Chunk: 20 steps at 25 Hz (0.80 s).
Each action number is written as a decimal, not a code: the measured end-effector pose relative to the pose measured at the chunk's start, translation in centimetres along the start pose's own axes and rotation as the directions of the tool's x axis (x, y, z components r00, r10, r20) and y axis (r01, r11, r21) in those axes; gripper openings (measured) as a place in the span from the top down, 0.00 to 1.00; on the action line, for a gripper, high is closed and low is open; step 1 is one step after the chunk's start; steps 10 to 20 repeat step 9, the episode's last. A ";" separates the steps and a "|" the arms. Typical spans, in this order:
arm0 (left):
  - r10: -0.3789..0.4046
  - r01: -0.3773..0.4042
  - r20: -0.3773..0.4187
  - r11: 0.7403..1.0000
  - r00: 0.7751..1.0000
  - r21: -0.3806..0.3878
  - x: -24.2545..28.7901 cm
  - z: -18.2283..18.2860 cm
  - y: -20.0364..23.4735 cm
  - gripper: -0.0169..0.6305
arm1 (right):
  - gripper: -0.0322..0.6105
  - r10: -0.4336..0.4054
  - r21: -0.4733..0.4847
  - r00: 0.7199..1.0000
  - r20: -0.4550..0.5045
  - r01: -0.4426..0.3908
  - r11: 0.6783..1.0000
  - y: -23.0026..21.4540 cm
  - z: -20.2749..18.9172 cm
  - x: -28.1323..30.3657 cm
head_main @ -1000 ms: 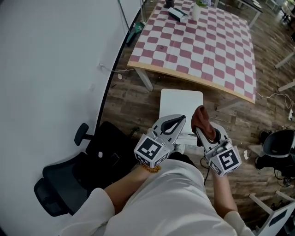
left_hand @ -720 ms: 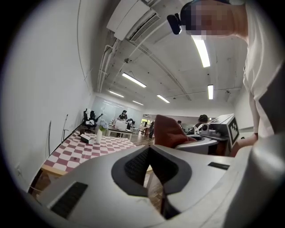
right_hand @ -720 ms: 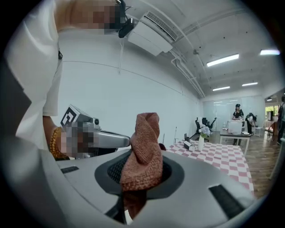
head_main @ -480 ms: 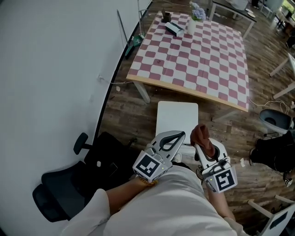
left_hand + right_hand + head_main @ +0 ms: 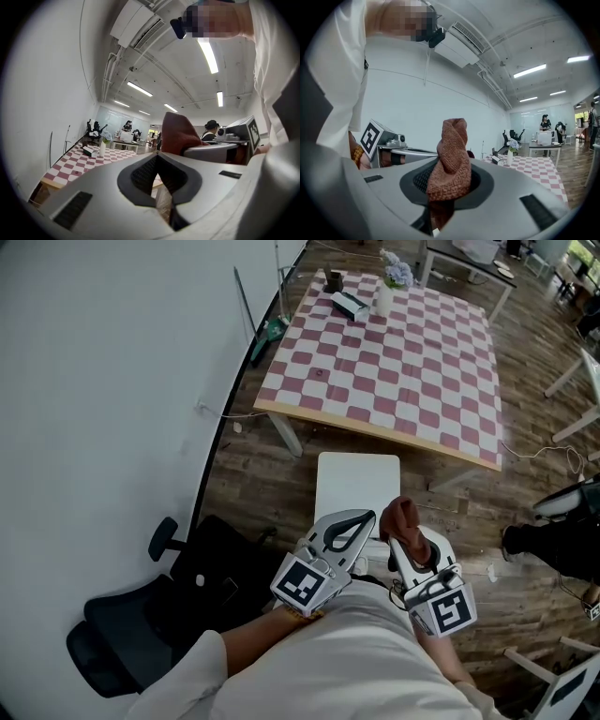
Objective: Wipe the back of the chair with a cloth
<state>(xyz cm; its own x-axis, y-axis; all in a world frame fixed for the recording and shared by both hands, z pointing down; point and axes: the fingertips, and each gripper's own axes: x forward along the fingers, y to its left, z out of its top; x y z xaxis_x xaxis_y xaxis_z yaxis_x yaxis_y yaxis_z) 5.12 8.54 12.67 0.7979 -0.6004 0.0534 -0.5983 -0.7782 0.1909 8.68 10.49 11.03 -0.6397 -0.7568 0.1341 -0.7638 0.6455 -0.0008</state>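
1. My right gripper [image 5: 399, 544] is clamped on a reddish-brown cloth [image 5: 405, 519]. In the right gripper view the cloth [image 5: 451, 158] stands up twisted between the jaws, and a short end hangs below them.
2. My left gripper [image 5: 366, 520] is closed with nothing in it. In the left gripper view its tips [image 5: 157, 157] meet and only floor shows past them.
3. The two grippers are just beside each other in front of my body, the left one angled towards the right one. From the left gripper view, the cloth [image 5: 180, 133] rises just to its right.
4. The white chair [image 5: 356, 486] stands just beyond the grippers, its seat on the far side of them. Its near edge runs under the grippers, and I cannot make out its back clearly.
5. Beyond the chair is a table [image 5: 394, 362] with a red-and-white checked top. A vase [image 5: 384, 298] of flowers stands at its far end.
6. On my near left, by the white wall [image 5: 103, 381], stands a black office chair [image 5: 141, 615] on the wooden floor [image 5: 253, 470].
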 end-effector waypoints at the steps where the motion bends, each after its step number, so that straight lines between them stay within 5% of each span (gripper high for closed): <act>1: 0.002 -0.002 -0.007 1.000 1.000 -0.004 -0.1 0.0 0.1 0.96 | 0.83 -0.002 0.001 1.000 0.001 0.002 1.000 0.0 0.0 0.0; 20: 0.003 -0.005 -0.040 0.998 0.999 -0.055 -0.3 -0.3 0.4 0.95 | 0.82 -0.014 0.009 1.000 -0.008 0.014 1.000 -0.2 -0.5 0.4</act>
